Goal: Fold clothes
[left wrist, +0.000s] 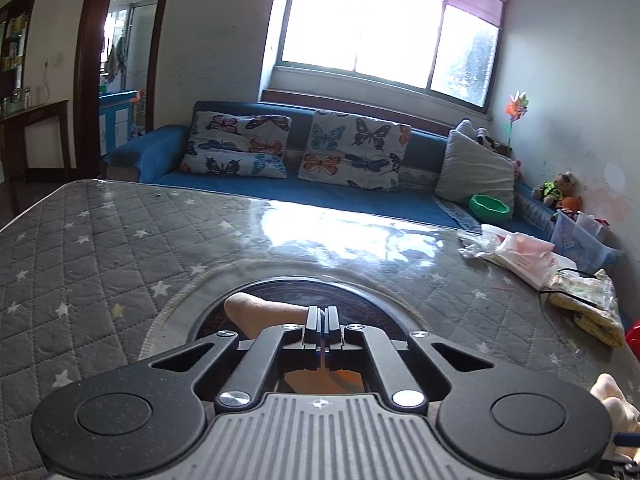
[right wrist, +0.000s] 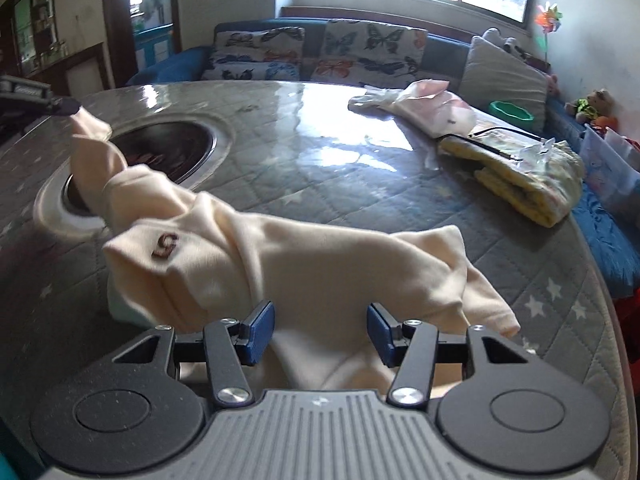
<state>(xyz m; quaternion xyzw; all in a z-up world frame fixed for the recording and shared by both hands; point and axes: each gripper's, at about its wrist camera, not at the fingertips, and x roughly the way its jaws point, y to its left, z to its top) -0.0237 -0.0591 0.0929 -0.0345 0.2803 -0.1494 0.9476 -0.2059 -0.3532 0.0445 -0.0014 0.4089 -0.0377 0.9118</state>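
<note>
Cream garment (right wrist: 304,264) is hanging mid-frame over the quilted table (right wrist: 360,184).
I'm pinching its sleeve with the left gripper (left wrist: 322,322); right gripper (right wrist: 321,330) is gaping around cloth, yellow bundle (right wrist: 532,176) lying upper right.

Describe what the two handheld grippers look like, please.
Both share a build: a grey ribbed body, black linkage arms with silver screws, and two round black discs at the sides. The left gripper has dark finger pads; the right gripper has blue pads. No cables, hands or sleeves show.
</note>
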